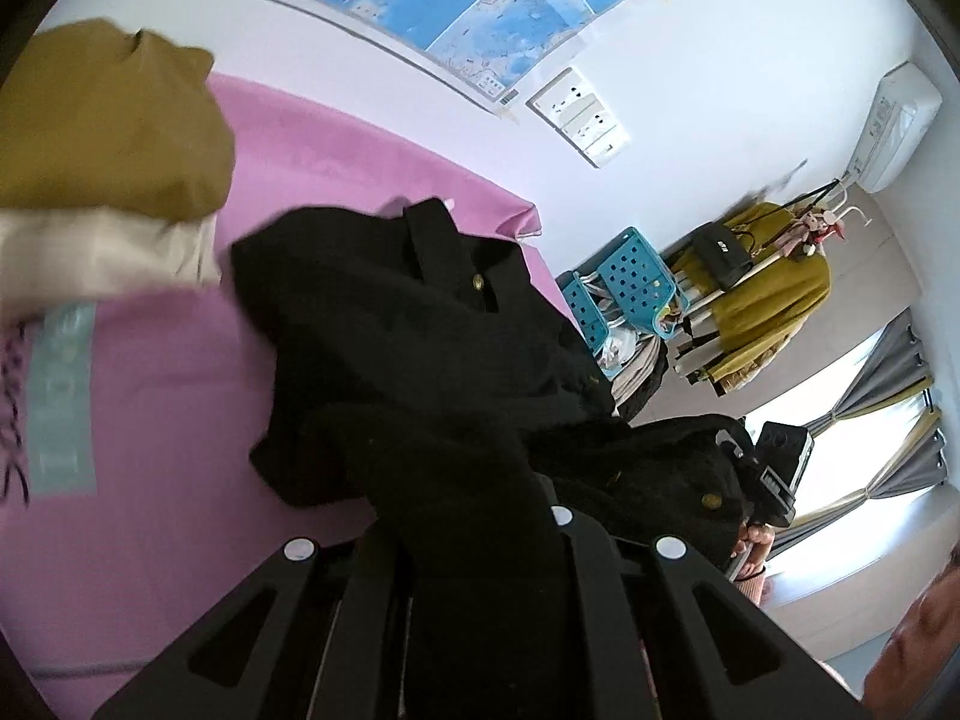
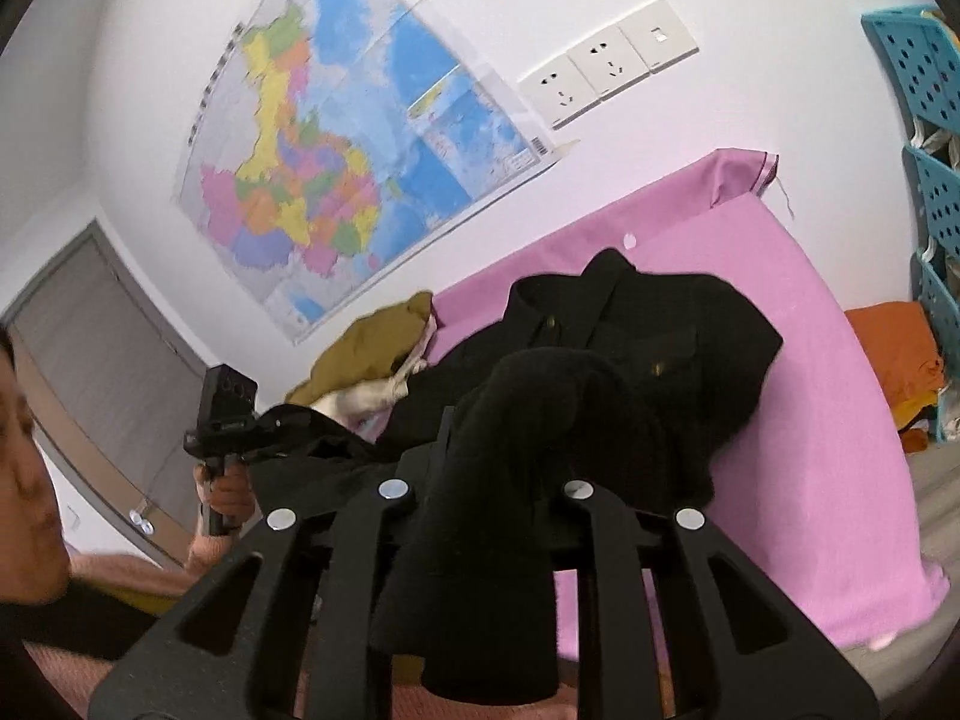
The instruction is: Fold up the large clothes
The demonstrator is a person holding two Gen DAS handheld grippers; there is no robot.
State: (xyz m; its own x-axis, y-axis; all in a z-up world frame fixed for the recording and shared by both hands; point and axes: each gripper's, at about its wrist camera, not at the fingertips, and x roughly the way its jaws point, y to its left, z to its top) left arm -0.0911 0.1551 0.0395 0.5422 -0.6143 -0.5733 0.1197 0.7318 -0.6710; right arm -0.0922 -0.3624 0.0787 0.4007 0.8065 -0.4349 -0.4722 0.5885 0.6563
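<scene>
your left hand-held gripper [image 1: 480, 540] is clamped on a fold of the black jacket [image 1: 408, 348], its jaws pressed together with the dark cloth running down between them. your right hand-held gripper [image 2: 486, 498] is likewise closed on a thick bunch of the same jacket, which bulges up over its jaws. between the two grips the jacket hangs partly lifted, its collar and brass buttons [image 1: 478, 282] showing, the rest draped on the pink sheet [image 1: 180, 420] covering the tabletop. at the far end of the sheet lie a mustard garment [image 1: 108, 120] and a cream one [image 1: 102, 258], touching each other. a map [image 2: 336, 168] and wall sockets [image 2: 606, 66] are on the white wall behind.
</scene>
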